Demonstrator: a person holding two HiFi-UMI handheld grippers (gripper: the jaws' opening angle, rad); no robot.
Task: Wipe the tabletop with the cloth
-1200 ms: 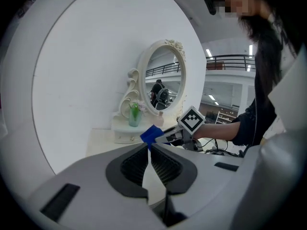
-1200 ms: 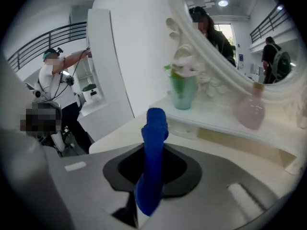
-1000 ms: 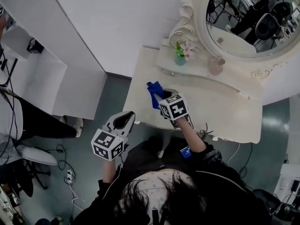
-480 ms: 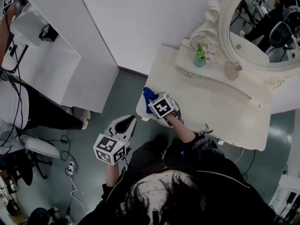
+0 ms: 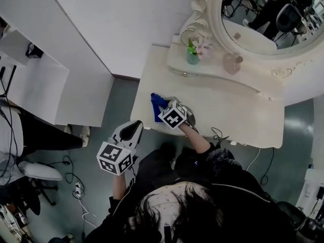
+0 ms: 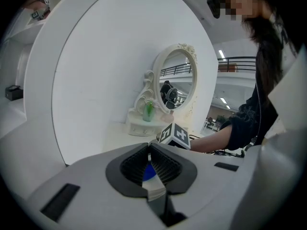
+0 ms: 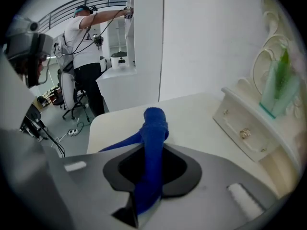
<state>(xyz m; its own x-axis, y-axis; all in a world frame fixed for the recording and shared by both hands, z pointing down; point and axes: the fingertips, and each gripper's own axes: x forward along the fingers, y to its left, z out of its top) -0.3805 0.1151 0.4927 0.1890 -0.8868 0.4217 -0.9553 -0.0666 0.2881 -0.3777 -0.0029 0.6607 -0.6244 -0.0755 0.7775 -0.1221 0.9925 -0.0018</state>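
Note:
A blue cloth lies bunched on the front left part of the cream tabletop. My right gripper is shut on it, its marker cube just above the table. In the right gripper view the cloth rises out of the closed jaws of the right gripper and trails left onto the tabletop. My left gripper hangs over the floor, left of the table's front edge. In its own view the left gripper has its jaws together and holds nothing.
At the table's back stand an oval mirror, a green vase with flowers and a pink glass jar on a raised drawer shelf. A cable hangs at the front edge. White shelving and a person are at the left.
The right gripper has dragged the cloth across the front left part of the tabletop, out to the left edge and back in. The left gripper has stayed off the table. The head view swung.

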